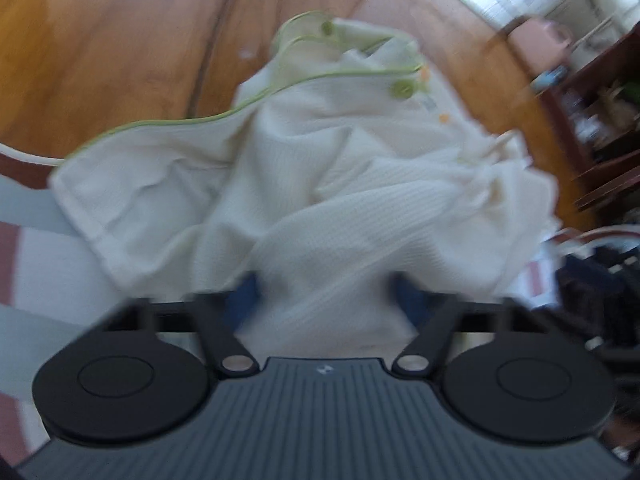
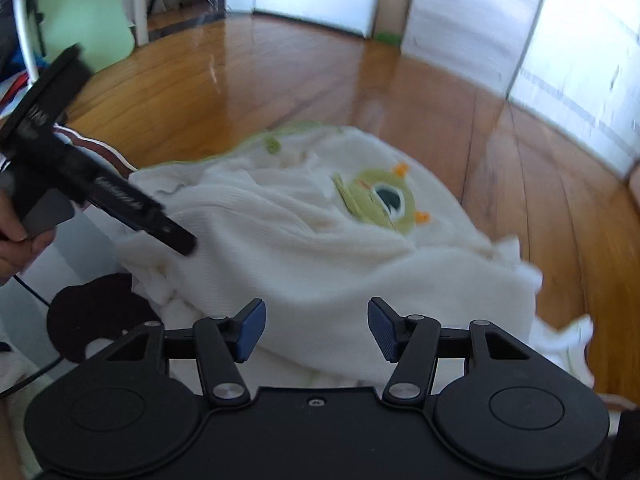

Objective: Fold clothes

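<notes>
A cream knitted garment (image 1: 320,168) with green piping and green buttons lies crumpled; in the right wrist view it (image 2: 320,248) shows a green one-eyed monster patch (image 2: 380,200). My left gripper (image 1: 324,292) has its jaws wide apart with a fold of the cloth lying between and over the blue pads. It also shows in the right wrist view (image 2: 176,240), its tip against the garment's left side. My right gripper (image 2: 316,328) is open and empty just above the garment's near edge.
A wooden floor (image 2: 360,80) lies beyond the garment. A striped grey, white and maroon cloth (image 1: 36,248) lies under the garment at the left. A dark wooden shelf (image 1: 600,112) stands at the right. White doors and a box (image 2: 392,12) stand at the back.
</notes>
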### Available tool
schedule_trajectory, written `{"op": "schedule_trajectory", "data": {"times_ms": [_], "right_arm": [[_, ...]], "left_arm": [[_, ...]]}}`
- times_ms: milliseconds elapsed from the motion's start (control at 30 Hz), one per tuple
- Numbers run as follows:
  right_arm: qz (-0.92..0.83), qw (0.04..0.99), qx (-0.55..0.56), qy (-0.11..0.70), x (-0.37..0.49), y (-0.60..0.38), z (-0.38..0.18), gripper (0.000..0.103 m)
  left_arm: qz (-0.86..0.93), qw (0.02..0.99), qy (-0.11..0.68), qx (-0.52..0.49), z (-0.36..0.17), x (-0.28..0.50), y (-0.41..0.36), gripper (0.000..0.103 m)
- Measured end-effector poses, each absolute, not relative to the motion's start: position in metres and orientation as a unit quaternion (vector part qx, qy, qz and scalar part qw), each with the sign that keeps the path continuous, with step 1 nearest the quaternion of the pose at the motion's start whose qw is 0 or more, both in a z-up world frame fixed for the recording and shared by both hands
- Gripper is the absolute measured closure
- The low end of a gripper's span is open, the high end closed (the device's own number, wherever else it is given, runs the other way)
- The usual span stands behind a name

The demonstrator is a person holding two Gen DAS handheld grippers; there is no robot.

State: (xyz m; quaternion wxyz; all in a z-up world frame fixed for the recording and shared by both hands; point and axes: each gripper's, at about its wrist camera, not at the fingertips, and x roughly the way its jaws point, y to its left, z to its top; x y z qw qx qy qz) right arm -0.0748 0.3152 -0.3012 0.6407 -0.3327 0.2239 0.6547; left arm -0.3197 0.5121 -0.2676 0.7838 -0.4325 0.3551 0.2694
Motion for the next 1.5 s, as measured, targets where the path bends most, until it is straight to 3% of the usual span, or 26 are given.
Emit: {"op": "schedule_trajectory", "data": {"times_ms": [100,267,433,567,633,667,700,733,833,967,1067,1167,1267,1333,1400,1500], "right_arm": [[0.663,0.647,-0.334,0.175,-0.086,0.304,-0.306,0.041],[0.676,0.624,-0.350,0.178,-0.088,0.294,-0.308,0.039],[0.713,0.582,-0.343,0.189,-0.101,0.285,-0.303,0.038],[0.702,0.596,-0.351,0.169,-0.118,0.302,-0.311,0.025],[0.697,0.601,-0.353,0.170,-0.120,0.315,-0.315,0.027],[0.698,0.601,-0.350,0.170,-0.118,0.321,-0.315,0.037],[0.699,0.601,-0.348,0.171,-0.117,0.326,-0.315,0.078],[0.696,0.605,-0.349,0.167,-0.113,0.330,-0.312,0.103],[0.660,0.670,-0.296,0.170,-0.083,0.335,-0.289,0.100],[0.578,0.758,-0.262,0.148,-0.035,0.320,-0.257,0.100],[0.497,0.812,-0.284,0.116,-0.005,0.301,-0.245,0.100],[0.407,0.851,-0.313,0.108,0.028,0.284,-0.243,0.100],[0.350,0.847,-0.364,0.166,0.060,0.277,-0.263,0.100],[0.348,0.821,-0.371,0.257,0.078,0.275,-0.280,0.098],[0.342,0.801,-0.360,0.333,0.087,0.273,-0.296,0.088],[0.366,0.795,-0.325,0.358,0.074,0.270,-0.297,0.072]], "left_arm": [[0.242,0.812,0.308,-0.433,-0.248,-0.324,0.503,0.092],[0.125,0.814,0.196,-0.532,-0.236,-0.336,0.498,0.095],[0.099,0.812,0.207,-0.537,-0.240,-0.318,0.491,0.096],[0.044,0.811,0.196,-0.550,-0.240,-0.310,0.486,0.096],[0.029,0.818,0.192,-0.541,-0.235,-0.308,0.482,0.096],[0.020,0.823,0.190,-0.536,-0.233,-0.307,0.481,0.096],[0.017,0.826,0.190,-0.530,-0.232,-0.306,0.480,0.096],[0.020,0.830,0.185,-0.526,-0.229,-0.308,0.479,0.096],[0.044,0.844,0.153,-0.512,-0.218,-0.322,0.484,0.088],[0.151,0.857,0.134,-0.473,-0.206,-0.347,0.500,0.062],[0.209,0.839,0.142,-0.482,-0.214,-0.355,0.514,0.056],[0.189,0.798,0.138,-0.555,-0.239,-0.355,0.526,0.053],[0.171,0.785,0.160,-0.573,-0.249,-0.341,0.525,0.050],[0.187,0.808,0.213,-0.516,-0.244,-0.321,0.517,0.040],[0.206,0.823,0.267,-0.456,-0.242,-0.299,0.507,0.034],[0.186,0.828,0.300,-0.434,-0.253,-0.279,0.498,0.034]]}}
